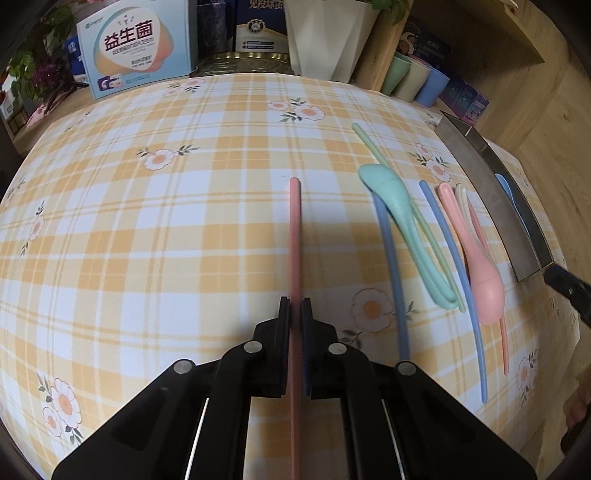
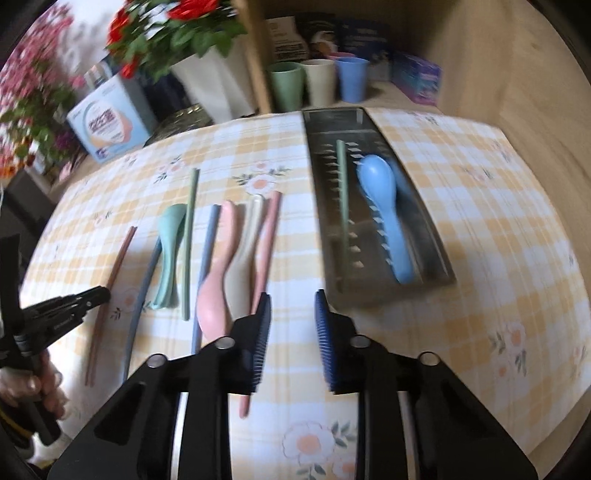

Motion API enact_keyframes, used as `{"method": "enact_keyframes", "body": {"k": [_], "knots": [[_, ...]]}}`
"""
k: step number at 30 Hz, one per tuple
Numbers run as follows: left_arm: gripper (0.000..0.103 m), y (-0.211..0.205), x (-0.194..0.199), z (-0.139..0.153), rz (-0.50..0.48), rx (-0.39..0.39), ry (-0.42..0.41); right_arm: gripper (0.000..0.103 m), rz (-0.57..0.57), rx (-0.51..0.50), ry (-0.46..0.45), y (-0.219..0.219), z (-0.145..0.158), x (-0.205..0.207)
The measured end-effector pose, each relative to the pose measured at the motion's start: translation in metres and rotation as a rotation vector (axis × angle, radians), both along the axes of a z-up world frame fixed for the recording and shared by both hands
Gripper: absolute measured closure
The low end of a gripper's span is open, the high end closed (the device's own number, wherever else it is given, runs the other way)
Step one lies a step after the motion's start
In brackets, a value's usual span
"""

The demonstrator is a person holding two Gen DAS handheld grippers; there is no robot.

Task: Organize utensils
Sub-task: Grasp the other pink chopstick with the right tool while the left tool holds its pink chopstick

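Note:
My left gripper is shut on a pink chopstick that points away over the checked tablecloth; it also shows in the right wrist view. My right gripper is open and empty, just in front of the metal tray. The tray holds a blue spoon and a green chopstick. On the cloth left of the tray lie a green spoon, a pink spoon, a cream spoon, and green, blue and pink chopsticks.
At the back stand a white plant pot, a light blue box, a gold tin and green, cream and blue cups. A wooden shelf wall rises on the right. The tray's side shows in the left wrist view.

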State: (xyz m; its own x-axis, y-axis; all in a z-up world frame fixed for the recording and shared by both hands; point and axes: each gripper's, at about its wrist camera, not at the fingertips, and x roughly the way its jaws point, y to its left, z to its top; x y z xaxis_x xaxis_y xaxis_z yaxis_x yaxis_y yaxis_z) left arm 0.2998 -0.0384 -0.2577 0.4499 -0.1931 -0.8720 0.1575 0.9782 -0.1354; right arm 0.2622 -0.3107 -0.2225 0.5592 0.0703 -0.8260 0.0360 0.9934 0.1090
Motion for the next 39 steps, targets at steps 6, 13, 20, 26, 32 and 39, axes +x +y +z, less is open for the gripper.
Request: {"method": "enact_keyframes", "body": {"k": [6, 13, 20, 26, 32, 39], "knots": [[0.097, 0.012, -0.003, -0.002, 0.009, -0.045, -0.005, 0.09, 0.038, -0.087, 0.078, 0.021, -0.015, 0.04], [0.096, 0.015, -0.004, -0.003, -0.008, -0.061, -0.012, 0.09, 0.034, -0.111, 0.158, 0.033, -0.033, 0.067], [0.096, 0.018, -0.005, -0.004, -0.016, -0.076, -0.018, 0.092, 0.017, -0.132, 0.213, 0.04, -0.043, 0.082], [0.096, 0.019, -0.004, -0.005, -0.016, -0.09, -0.017, 0.096, 0.0, -0.111, 0.213, 0.04, -0.044, 0.081], [0.096, 0.02, -0.004, -0.005, -0.013, -0.093, -0.016, 0.097, 0.025, -0.076, 0.206, 0.044, -0.044, 0.062], [0.096, 0.019, -0.004, -0.005, -0.014, -0.094, -0.016, 0.097, 0.039, -0.047, 0.18, 0.046, -0.045, 0.027]]}}
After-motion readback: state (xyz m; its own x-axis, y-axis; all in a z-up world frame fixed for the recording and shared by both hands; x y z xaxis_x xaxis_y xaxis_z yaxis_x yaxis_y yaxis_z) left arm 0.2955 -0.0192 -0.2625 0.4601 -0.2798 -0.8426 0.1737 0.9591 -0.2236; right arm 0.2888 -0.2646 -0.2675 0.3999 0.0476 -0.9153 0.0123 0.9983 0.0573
